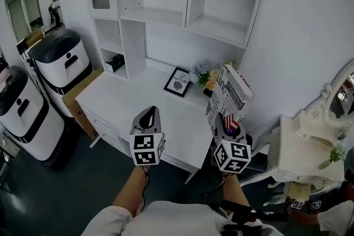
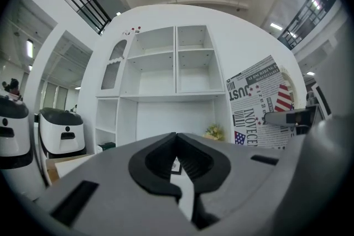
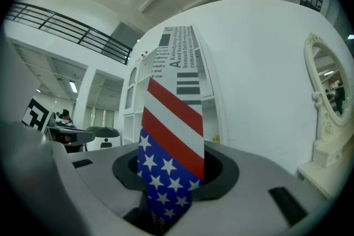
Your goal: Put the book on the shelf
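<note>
The book point(image 1: 230, 94) has a newspaper-print cover with a stars-and-stripes corner. It stands upright above the right end of the white desk point(image 1: 138, 105). My right gripper point(image 1: 227, 122) is shut on its lower edge, and the flag-patterned spine point(image 3: 171, 124) fills the gap between the jaws. My left gripper point(image 1: 148, 114) hovers over the desk's front edge, shut and holding nothing point(image 2: 176, 139). The white shelf unit point(image 1: 166, 15) rises behind the desk with bare open compartments point(image 2: 177, 72). In the left gripper view the book point(image 2: 259, 103) shows at the right.
A framed picture point(image 1: 178, 82) and a small flower pot point(image 1: 206, 79) sit at the desk's back. A black box point(image 1: 114, 63) lies in a low cubby. Two white machines point(image 1: 60, 62) and a cardboard sheet point(image 1: 77, 101) stand left. A vanity with mirror point(image 1: 326, 113) stands right.
</note>
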`<state>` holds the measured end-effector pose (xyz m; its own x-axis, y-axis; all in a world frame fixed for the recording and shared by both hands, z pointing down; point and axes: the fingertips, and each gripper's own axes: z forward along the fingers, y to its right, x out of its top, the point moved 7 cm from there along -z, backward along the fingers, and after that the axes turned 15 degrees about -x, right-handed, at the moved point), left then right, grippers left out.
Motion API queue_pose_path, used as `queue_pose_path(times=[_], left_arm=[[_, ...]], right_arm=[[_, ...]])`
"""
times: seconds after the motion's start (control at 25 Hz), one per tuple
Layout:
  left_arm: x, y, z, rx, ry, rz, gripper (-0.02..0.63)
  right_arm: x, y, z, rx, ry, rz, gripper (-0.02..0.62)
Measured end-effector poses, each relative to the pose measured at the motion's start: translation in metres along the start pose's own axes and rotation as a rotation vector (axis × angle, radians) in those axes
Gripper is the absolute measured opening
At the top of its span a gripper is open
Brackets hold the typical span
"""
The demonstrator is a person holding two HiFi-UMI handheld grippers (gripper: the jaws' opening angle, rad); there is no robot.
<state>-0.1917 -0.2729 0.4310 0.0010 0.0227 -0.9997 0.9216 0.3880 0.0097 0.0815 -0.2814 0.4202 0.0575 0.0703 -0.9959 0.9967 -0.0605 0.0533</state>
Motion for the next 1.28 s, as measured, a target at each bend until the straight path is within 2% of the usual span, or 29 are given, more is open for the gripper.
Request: queue_pose_path(times=[0.44,0.84,1.12,1.28], left_arm=[[-0.015,-0.01,0.038,-0.027,-0.018,-0.041,0.008],[0.018,-0.021,0.058,-0.018,0.017,0.016,0.008],[0.024,-0.023,0.072,-0.041,0.009,0.006,0.008],[0.037,-0.023,0.079,-0.059,0.034,-0.007,0.008]], right_arm=[[-0.003,0.003,0.025,-0.017,-0.012,-0.047,0.172],[0.023,-0.003,0.062,0.023,0.037,-0.064,0.172],[0.038,0.002,0.066,0.008,0.063,-0.048,0.172],[0.051,0.0,0.066,-0.009,0.071,-0.046,0.172]])
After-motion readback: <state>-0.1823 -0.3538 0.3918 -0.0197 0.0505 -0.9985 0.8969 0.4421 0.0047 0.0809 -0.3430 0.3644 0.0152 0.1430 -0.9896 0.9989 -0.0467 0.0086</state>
